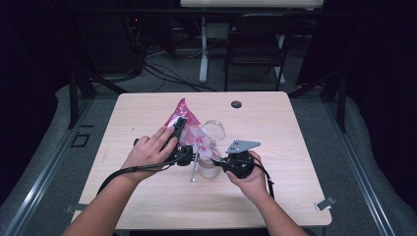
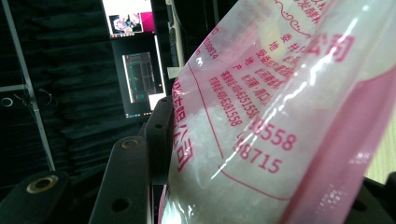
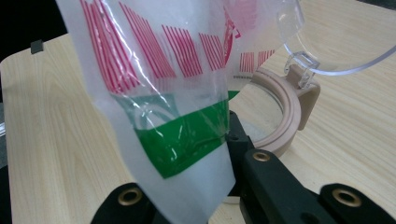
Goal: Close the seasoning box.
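Both grippers' jaws clamp a glossy, crinkled pink-printed plastic bag [image 1: 183, 118] of white grains, tilted above a beige-rimmed jar [image 3: 280, 116] with clear hinged lid [image 3: 336, 42] on the pale woodgrain tabletop [image 1: 295, 128].

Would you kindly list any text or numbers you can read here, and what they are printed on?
"9558" and "8715": pink digits on the bag.
"0014": partial number near the bag's seam.
Pink Chinese characters and a longer number on the bag: too blurred to read.
Red stripes and a green band on the bag: no text.

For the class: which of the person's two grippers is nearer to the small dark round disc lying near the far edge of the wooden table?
Left. The left gripper reaches up the table toward the small dark round disc; the right gripper sits nearer the person, farther away.
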{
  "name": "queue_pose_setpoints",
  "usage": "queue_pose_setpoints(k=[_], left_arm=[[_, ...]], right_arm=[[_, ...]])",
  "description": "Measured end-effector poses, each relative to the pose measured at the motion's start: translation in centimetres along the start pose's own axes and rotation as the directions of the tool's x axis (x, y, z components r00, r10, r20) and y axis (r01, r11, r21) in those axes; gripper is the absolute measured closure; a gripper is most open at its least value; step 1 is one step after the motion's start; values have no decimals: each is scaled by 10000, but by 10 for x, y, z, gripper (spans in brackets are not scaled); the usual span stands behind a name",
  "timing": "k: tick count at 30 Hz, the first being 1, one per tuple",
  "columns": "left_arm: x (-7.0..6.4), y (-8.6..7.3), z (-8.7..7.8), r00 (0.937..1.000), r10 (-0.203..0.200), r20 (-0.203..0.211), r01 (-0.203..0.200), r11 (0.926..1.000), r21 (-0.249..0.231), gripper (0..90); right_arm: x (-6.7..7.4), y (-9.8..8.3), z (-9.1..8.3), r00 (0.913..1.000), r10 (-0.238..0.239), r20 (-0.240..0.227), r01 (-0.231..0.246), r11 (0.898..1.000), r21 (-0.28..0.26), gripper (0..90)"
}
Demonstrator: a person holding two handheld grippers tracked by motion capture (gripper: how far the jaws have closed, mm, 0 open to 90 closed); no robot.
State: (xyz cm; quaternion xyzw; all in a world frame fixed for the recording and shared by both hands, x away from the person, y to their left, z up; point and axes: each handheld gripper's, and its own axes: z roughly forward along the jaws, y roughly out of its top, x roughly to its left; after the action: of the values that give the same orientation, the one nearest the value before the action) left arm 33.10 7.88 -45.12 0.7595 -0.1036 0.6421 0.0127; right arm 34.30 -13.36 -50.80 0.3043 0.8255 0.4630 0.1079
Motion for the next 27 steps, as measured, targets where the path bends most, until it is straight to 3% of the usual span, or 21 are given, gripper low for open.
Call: queue_pose_setpoints(k=[6,15,27], left_arm=[[-4,-2,0,9997,-225,97,225,9997,46,575],[-8,-6,-4,9999,-58,87,58,10000,17,578],[-14,-8,-3,9996,-233,172,232,9997,64,576]], right_arm=[[0,0,0,10000,13,-26,-13,10000,-31,900],[0,0,0,10000,11,-8,-11,10000,-39,900],[0,0,0,10000,-25,24,25,10000,-31,900]])
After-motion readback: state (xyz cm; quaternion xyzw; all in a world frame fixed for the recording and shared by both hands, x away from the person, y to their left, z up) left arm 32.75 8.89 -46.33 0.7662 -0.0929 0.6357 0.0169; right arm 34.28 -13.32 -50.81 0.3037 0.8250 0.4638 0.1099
